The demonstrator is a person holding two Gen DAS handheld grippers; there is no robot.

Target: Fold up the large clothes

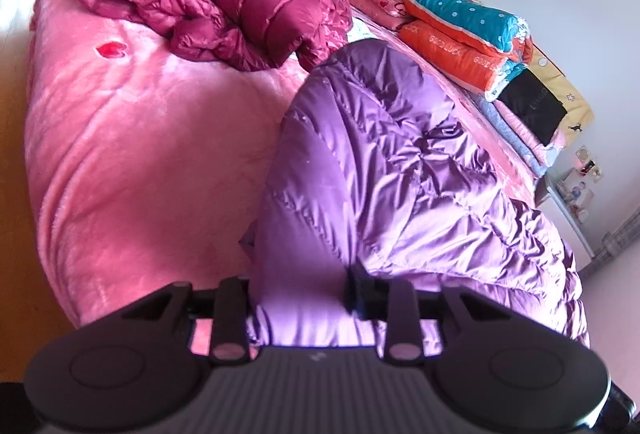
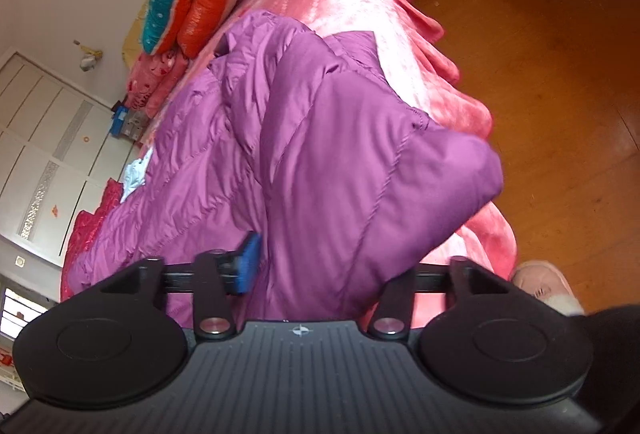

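A puffy purple down jacket point(image 1: 400, 174) lies crumpled on the bed's pink blanket point(image 1: 140, 138). In the left wrist view, my left gripper point(image 1: 304, 294) is shut on a thick fold of it that fills the gap between the fingers. In the right wrist view, another bulky part of the purple jacket point(image 2: 340, 154) sits between the widely spread jaws of my right gripper point(image 2: 320, 274). Its blue pad point(image 2: 248, 262) stands at the fabric's edge without squeezing it, and the other finger is partly hidden behind the cloth. A crumpled dark red down jacket point(image 1: 224, 2) lies farther up the bed.
Folded quilts in orange and teal point(image 1: 460, 22) are stacked at the head of the bed, with pink pillows beside them. A wooden floor point(image 2: 560, 74) borders the bed's edge, and a pink slipper point(image 2: 544, 282) stands there. A white wardrobe point(image 2: 48, 138) is beyond the bed.
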